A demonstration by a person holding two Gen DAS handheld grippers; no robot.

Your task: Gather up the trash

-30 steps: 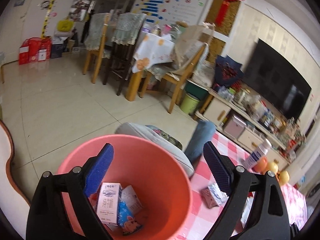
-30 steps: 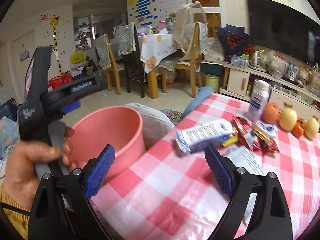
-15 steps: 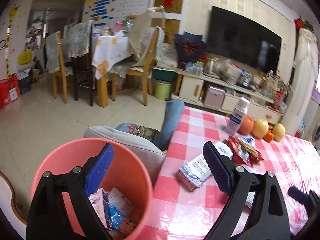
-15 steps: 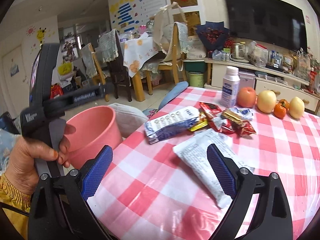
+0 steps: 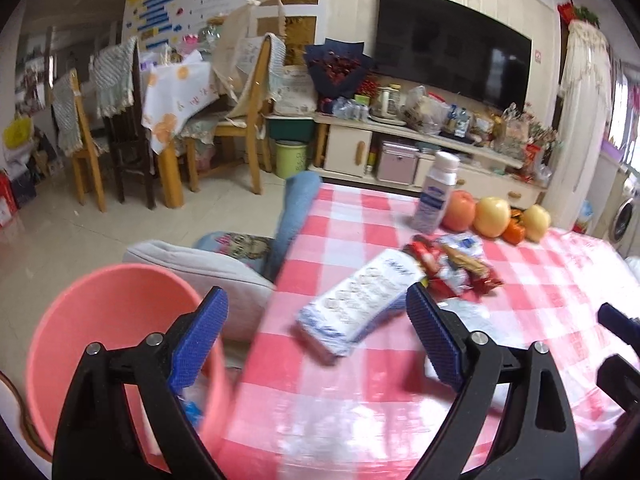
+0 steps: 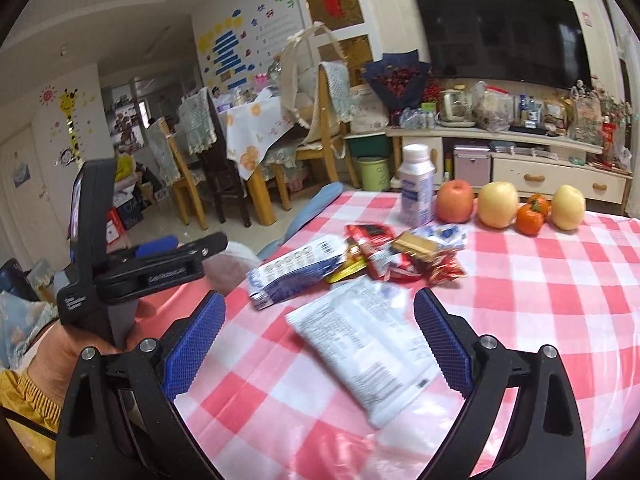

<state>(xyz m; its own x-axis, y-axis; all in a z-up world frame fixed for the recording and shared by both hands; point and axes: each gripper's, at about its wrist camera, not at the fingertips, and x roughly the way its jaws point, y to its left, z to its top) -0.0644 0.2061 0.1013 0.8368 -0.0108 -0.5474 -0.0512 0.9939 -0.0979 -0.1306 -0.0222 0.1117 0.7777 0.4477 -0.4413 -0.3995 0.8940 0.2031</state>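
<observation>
The left gripper (image 5: 316, 336) hangs with its blue-padded fingers (image 5: 198, 338) spread wide and nothing between them, one pad over the rim of a pink bin (image 5: 100, 320), the other above the checked tablecloth (image 5: 340, 400). The right gripper (image 6: 318, 342) is likewise wide open and empty, its fingers (image 6: 442, 344) framing a white printed packet (image 6: 360, 344) that lies flat on the cloth below, not touching either pad as far as can be seen.

Just beyond the packet lies a blue-and-white carton (image 6: 294, 268) on its side near the table edge, and beside it a loose heap of red and gold snack wrappers (image 6: 404, 256). In the left wrist view the same carton (image 5: 360, 304) sits between the pads' line of sight, the wrappers (image 5: 452, 268) behind it. The bin stands off the table's edge beside a grey cushion (image 5: 200, 268); some litter shows inside it, blurred.

At the far side of the table a white bottle (image 6: 416, 186) stands upright next to a row of fruit (image 6: 496, 204). The person's left hand (image 6: 72, 340) grips the other tool's black handle at the left of the right wrist view.
</observation>
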